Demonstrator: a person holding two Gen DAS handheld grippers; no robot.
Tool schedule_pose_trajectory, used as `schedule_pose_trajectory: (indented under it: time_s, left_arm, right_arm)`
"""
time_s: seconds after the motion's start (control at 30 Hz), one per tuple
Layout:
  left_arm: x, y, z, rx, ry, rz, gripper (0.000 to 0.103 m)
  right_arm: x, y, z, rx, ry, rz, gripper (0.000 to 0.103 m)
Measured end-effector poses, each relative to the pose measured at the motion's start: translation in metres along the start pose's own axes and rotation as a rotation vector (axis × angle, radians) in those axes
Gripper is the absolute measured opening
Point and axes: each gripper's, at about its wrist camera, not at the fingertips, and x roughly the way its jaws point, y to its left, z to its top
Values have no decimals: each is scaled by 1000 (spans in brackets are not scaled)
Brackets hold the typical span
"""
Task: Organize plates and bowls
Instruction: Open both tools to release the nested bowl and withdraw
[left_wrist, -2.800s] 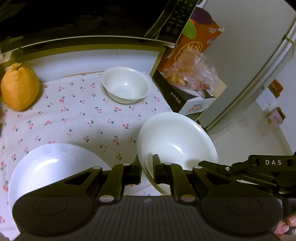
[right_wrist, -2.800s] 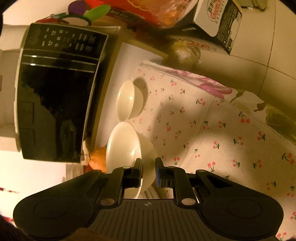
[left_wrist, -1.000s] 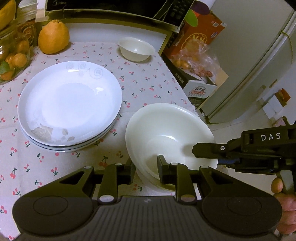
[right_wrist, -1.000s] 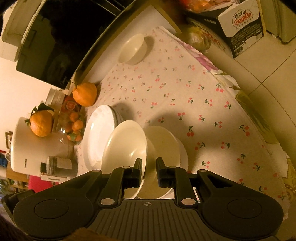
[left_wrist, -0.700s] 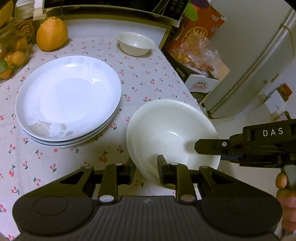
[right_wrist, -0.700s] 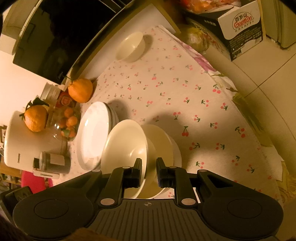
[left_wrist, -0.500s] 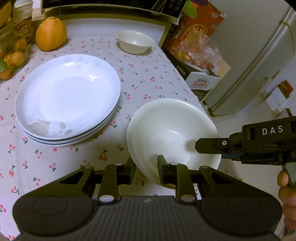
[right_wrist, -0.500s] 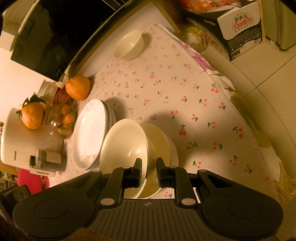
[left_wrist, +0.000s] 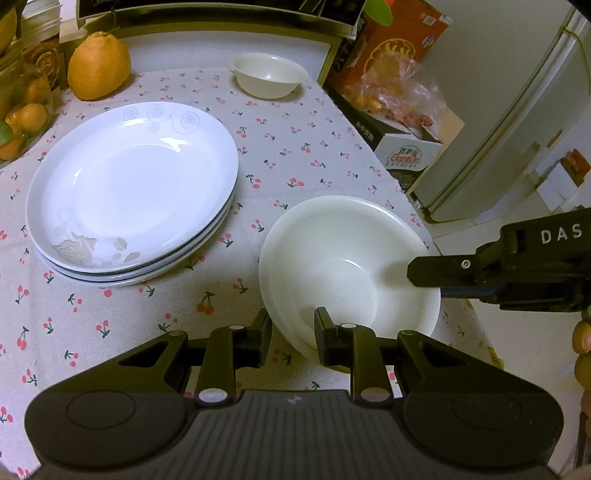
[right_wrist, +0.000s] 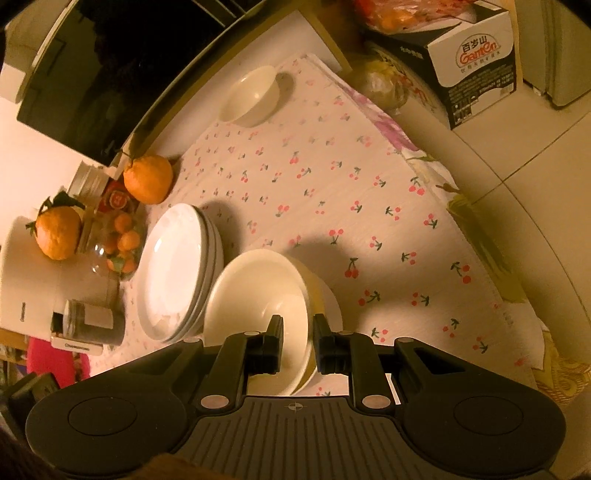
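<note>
A cherry-print tablecloth covers the table, with a microwave at the back and a fridge off to the side. Near the front edge sit two nested white bowls: the left gripper is nearly closed, pinching the near rim of the upper bowl, one finger inside and one outside. The right gripper is likewise clamped on that bowl's rim from the other side, and the lower bowl shows beneath it. A stack of plates lies just beside the bowls, apart from them. A small bowl stands far back, by an orange.
</note>
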Motion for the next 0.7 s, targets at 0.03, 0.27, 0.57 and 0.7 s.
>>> schedule_pose_trajectory:
  time_s: [0.03, 0.27, 0.57, 0.7]
  left_arm:
    - [0, 0, 0, 0, 1, 0, 22]
    - [0, -2, 1, 24, -10, 24, 24]
    - [-1, 2, 3, 5, -5, 12, 33]
    - [-2, 2, 3, -2, -10, 5, 48]
  right_arm:
    - [-1, -1, 0, 3, -2, 1, 19]
    - [-5, -4, 3, 16, -11, 1, 19]
    - [-12, -14, 8, 59, -36, 12, 28]
    - [-13, -15, 9, 68, -39, 10, 42]
